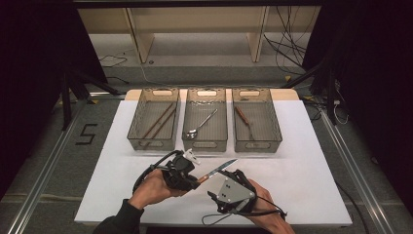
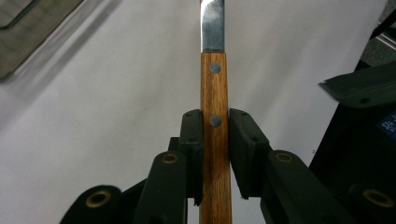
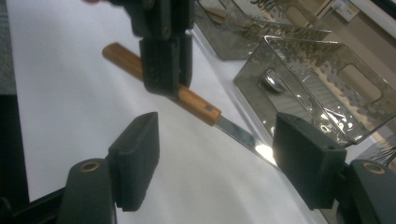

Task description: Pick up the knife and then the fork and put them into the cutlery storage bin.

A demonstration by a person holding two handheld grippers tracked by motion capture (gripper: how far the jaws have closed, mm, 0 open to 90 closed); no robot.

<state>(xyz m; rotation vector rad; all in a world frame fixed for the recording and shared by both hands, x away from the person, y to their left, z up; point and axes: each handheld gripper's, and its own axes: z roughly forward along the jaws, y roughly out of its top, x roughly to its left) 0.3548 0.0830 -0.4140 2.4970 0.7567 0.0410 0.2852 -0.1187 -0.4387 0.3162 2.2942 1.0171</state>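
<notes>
Holding a knife above the white table: left gripper, jaws clamped on the wooden handle, pads pressing both sides just below the lower rivet. Blade sticks out to the right, toward the right gripper, tip raised off the table. Right gripper: jaws standing wide apart, nothing between the pads; the blade passes just in front of them, untouched. Behind, side by side at the far edge of the table, three mesh baskets: left basket with chopsticks, middle basket with a spoon, right basket with a brown-handled utensil
</notes>
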